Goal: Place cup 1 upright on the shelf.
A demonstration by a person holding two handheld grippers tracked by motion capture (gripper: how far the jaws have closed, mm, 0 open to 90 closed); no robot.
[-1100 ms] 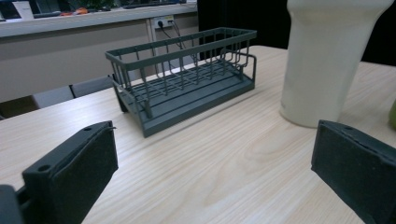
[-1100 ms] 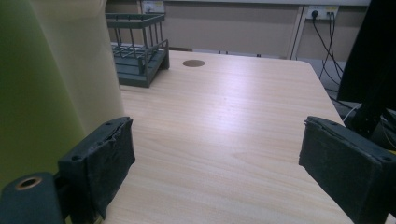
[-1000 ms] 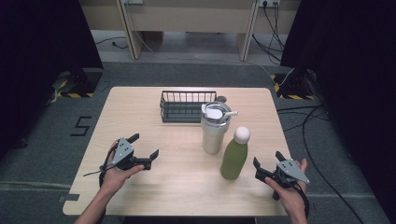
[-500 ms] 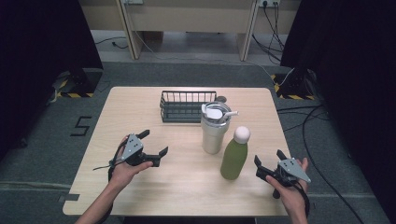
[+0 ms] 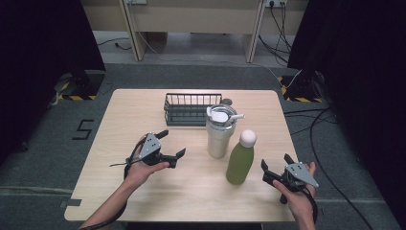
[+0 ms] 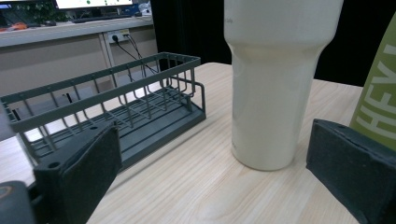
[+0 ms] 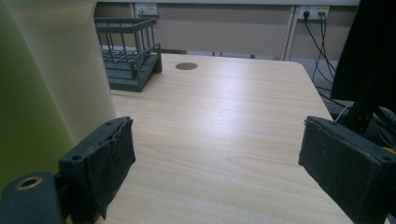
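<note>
Near the middle of the high view stands the white tumbler (image 5: 220, 132), straight up, its long side running top to bottom. Left of it in the frame, the left gripper (image 5: 171, 143) is wide open and points at it. The right gripper (image 5: 276, 168), also open and holding nothing, sits just beside the green bottle (image 5: 241, 158), lower right.

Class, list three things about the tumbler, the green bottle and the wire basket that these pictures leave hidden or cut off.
1. Tumbler: in the left gripper view the top edge cuts off its lid.
2. Green bottle: the right edge of that view crops its lettering, so the word is incomplete.
3. Wire basket: in the high view the tumbler hides its near right corner; in the right gripper view the bottle and tumbler cover its left part.
</note>
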